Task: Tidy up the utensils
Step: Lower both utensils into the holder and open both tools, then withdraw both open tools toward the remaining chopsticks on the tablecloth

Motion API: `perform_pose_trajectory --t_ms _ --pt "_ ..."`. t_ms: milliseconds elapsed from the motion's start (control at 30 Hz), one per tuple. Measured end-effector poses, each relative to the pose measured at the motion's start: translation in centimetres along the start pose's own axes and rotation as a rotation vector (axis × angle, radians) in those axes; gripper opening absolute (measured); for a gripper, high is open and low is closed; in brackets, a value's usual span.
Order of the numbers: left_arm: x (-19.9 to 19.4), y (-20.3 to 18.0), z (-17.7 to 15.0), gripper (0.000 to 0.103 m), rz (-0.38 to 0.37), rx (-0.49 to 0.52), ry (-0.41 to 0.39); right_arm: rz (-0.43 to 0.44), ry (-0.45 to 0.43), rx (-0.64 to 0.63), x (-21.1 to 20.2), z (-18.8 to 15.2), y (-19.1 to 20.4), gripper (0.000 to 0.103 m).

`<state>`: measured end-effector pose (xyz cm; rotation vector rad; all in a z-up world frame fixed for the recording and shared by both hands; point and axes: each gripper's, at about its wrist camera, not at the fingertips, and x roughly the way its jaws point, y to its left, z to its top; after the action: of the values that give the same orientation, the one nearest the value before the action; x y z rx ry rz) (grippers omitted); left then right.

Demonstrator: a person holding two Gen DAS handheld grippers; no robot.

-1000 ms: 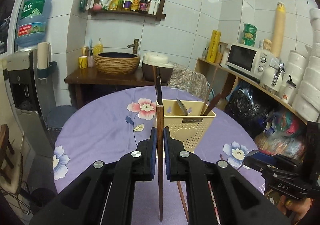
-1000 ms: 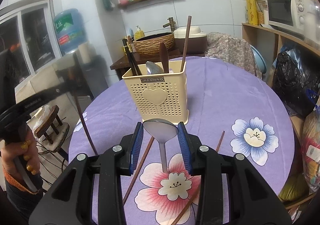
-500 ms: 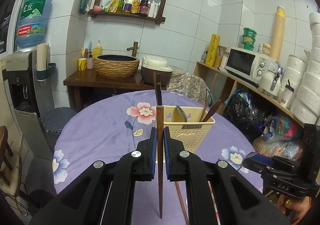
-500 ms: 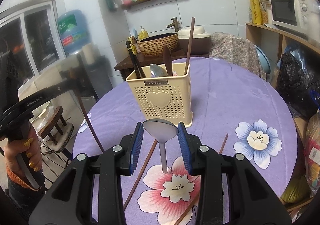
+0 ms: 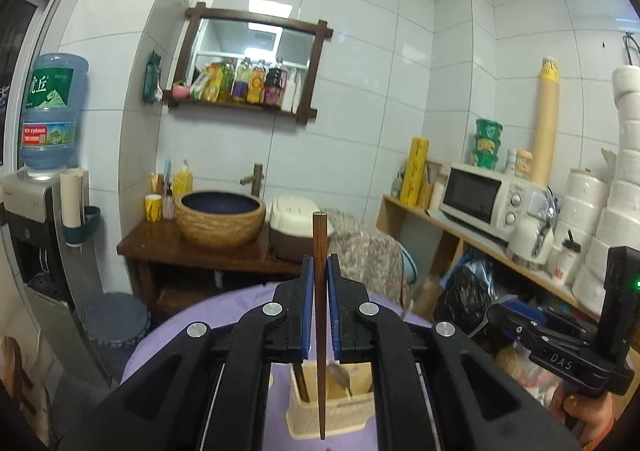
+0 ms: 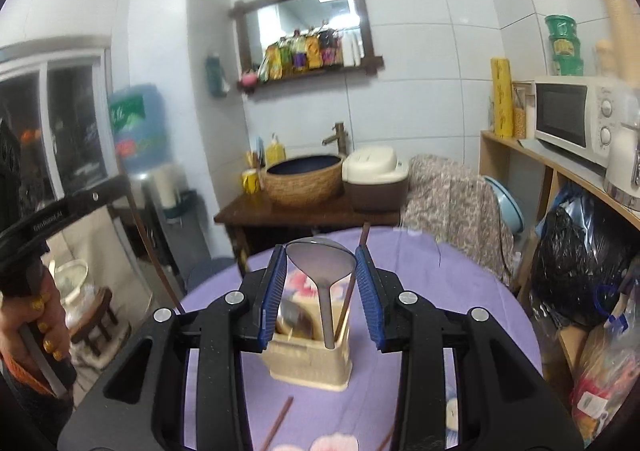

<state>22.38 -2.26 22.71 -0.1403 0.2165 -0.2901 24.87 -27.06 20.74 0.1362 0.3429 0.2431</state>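
Note:
A cream perforated utensil holder [image 5: 328, 409] [image 6: 310, 361] stands on the purple tablecloth [image 6: 420, 291], with a spoon and dark sticks in it. My left gripper [image 5: 319, 263] is shut on a brown chopstick [image 5: 319, 331] held upright, its lower tip hanging over the holder's front. My right gripper [image 6: 320, 255] is shut on the bowl of a metal spoon [image 6: 320, 265]; the handle points down to the holder's rim. Each view also shows the other gripper [image 5: 560, 347] [image 6: 60, 211] and the person's hand.
A loose chopstick [image 6: 276, 423] lies on the cloth near me. Behind the table are a wooden stand [image 5: 192, 247] with a woven basin [image 5: 220, 219] and a rice cooker [image 6: 374, 179]. A shelf with a microwave [image 5: 480, 199] runs along the right, and a water dispenser [image 5: 28, 219] stands at the left.
Both grippers have risen and moved forward over the holder, which now sits below their fingers. The chopstick and the spoon stay clamped as before.

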Motion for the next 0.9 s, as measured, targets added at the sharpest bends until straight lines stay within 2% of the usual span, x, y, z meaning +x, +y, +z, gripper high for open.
perform_pose_trajectory --t_ms 100,233,467,700,900 --pt "1.9 -0.4 0.2 0.008 0.019 -0.007 -0.018 -0.009 0.021 0.008 2.1 0.8 0.0 0.036" --pt "4.3 -0.7 -1.5 0.008 0.072 0.011 -0.016 -0.029 0.064 0.014 4.9 -0.8 -0.2 0.036" --pt "6.7 0.1 -6.4 0.008 0.076 0.001 0.074 -0.033 0.157 0.057 8.2 -5.7 -1.4 0.036" --pt "8.0 1.1 -9.8 0.008 0.069 -0.005 0.159 -0.014 0.194 0.069 9.1 -7.9 -1.8 0.036" --pt "8.9 1.7 -11.3 0.008 0.061 -0.004 0.21 -0.006 0.217 0.071 9.9 -9.2 -1.7 0.037"
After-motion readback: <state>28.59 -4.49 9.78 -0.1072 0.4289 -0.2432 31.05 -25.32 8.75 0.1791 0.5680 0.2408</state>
